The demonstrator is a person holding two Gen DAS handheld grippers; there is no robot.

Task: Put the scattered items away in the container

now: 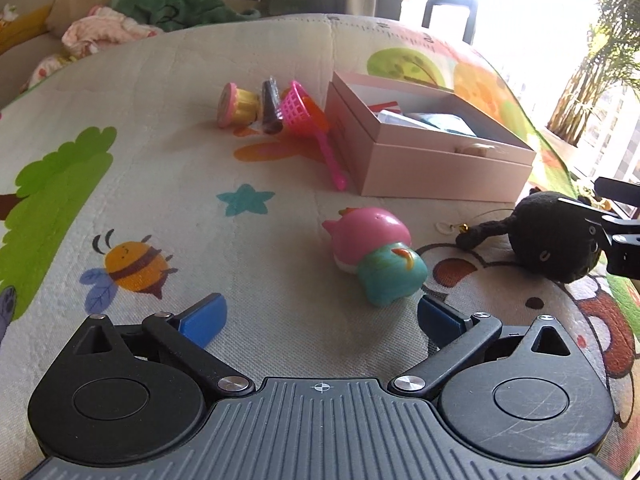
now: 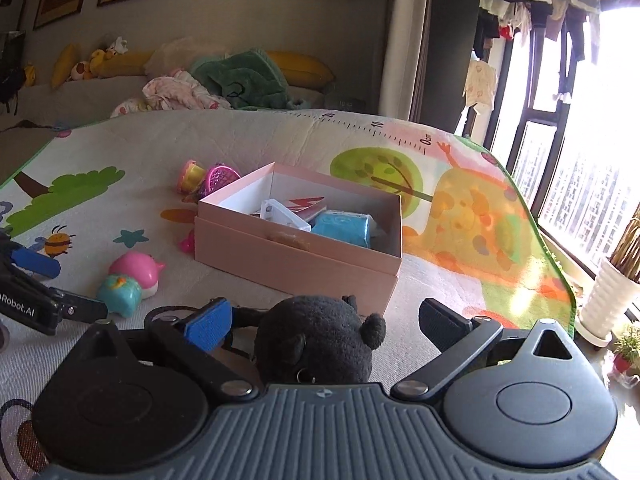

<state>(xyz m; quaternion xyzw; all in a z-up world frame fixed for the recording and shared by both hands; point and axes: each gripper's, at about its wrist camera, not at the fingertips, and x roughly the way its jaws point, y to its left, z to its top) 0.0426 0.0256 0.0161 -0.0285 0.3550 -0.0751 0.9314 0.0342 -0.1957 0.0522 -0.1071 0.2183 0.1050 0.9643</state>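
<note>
- The left tongs (image 1: pixel 320 320) hover released over the play mat (image 1: pixel 168 208), blue fingers (image 1: pixel 204 318) spread wide with nothing between them.
- Just beyond them a pink-and-teal toy (image 1: pixel 374 258) lies on its side on the mat, nearer the right finger, apart from both.
- The right tongs (image 2: pixel 324 324) are also spread wide, with a black plush (image 2: pixel 320 344) sitting between the fingers. Its left side is close to the blue pad (image 2: pixel 208 326); a clear gap shows on the right, so there is no grip.
- In the left view the plush (image 1: pixel 552 236) rests on the mat at the right edge, a thin limb stretched out to the left.
- The pink box (image 2: pixel 296 256) stands open on the mat just beyond the plush. Inside are a blue packet (image 2: pixel 344 226), a white item and a red-and-white card.
- Left of the box lies a cluster: a yellow-and-pink cup (image 1: pixel 236 104), a dark tube (image 1: pixel 272 106) and a pink net scoop (image 1: pixel 298 110), its handle running along the box's left side.
- Far behind, a green blanket (image 2: pixel 244 78) is heaped on a sofa.
</note>
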